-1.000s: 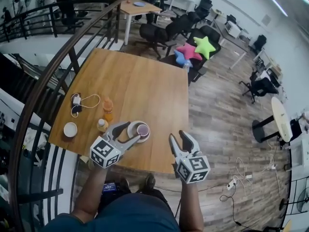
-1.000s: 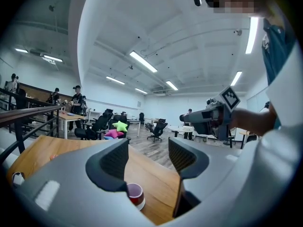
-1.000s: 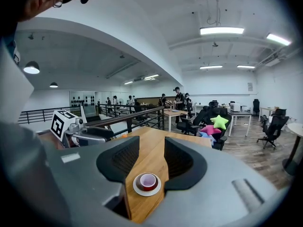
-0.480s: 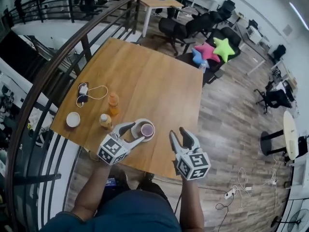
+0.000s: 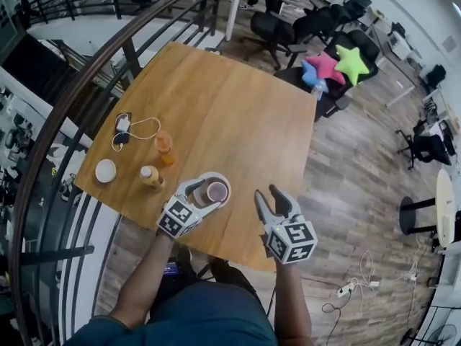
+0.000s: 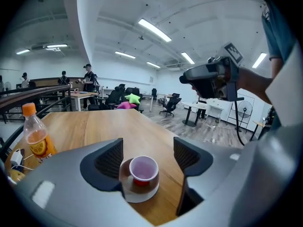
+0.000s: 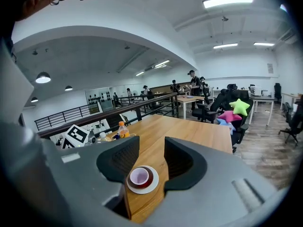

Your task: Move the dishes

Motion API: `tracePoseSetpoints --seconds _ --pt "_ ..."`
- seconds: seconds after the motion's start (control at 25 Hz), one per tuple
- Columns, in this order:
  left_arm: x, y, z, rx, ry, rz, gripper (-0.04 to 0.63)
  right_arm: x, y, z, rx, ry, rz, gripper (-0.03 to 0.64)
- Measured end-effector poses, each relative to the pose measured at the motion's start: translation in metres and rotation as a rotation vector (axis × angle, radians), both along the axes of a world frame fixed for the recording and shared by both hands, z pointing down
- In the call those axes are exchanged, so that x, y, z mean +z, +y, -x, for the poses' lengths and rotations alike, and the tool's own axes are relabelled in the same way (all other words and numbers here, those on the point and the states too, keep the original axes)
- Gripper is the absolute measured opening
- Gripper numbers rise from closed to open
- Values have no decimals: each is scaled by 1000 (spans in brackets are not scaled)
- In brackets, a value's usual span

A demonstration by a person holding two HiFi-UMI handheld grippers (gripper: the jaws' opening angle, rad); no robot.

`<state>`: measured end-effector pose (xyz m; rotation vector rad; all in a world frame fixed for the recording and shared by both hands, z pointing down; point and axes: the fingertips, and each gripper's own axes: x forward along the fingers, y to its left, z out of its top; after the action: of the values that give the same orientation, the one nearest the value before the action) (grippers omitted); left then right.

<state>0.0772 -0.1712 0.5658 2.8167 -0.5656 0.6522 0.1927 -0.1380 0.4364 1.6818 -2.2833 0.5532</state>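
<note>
A pink cup [image 5: 217,191] stands on a brown saucer on a white plate [image 5: 225,182], near the front edge of the wooden table [image 5: 223,114]. My left gripper [image 5: 200,195] reaches the plate from the near left. Its jaws have just been opening. In the left gripper view the left gripper [image 6: 147,157] is open, and the cup [image 6: 143,168] and plate [image 6: 142,194] sit between the pads untouched. My right gripper [image 5: 269,197] hovers at the table's edge, right of the plate. It [image 7: 151,159] is open and empty, with the cup [image 7: 140,175] seen beyond it.
Left of the plate stand an orange drink bottle [image 5: 163,148], a small yellow bottle [image 5: 150,176] and a small white dish [image 5: 106,170]. A charger with a cable [image 5: 122,128] lies behind them. A dark railing [image 5: 65,114] runs along the table's left side.
Both grippers have come down toward the table. The left gripper's jaws have spread apart beside the plate. The cup and plate have not moved.
</note>
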Motion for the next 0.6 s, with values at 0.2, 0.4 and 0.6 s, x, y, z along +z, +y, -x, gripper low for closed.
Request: tracePoseSetpoints --seconds 0.2,0.4,0.6 --pt "33 -8 -17 -1 -82 1 345 18 -8 -15 -15 -5 39 150" --pt "72 -8 -29 28 -167 -9 374 38 -14 -22 -26 -4 80 150" --pt "101 -7 -34 28 -262 -23 400 50 -16 -27 -29 -5 106 150"
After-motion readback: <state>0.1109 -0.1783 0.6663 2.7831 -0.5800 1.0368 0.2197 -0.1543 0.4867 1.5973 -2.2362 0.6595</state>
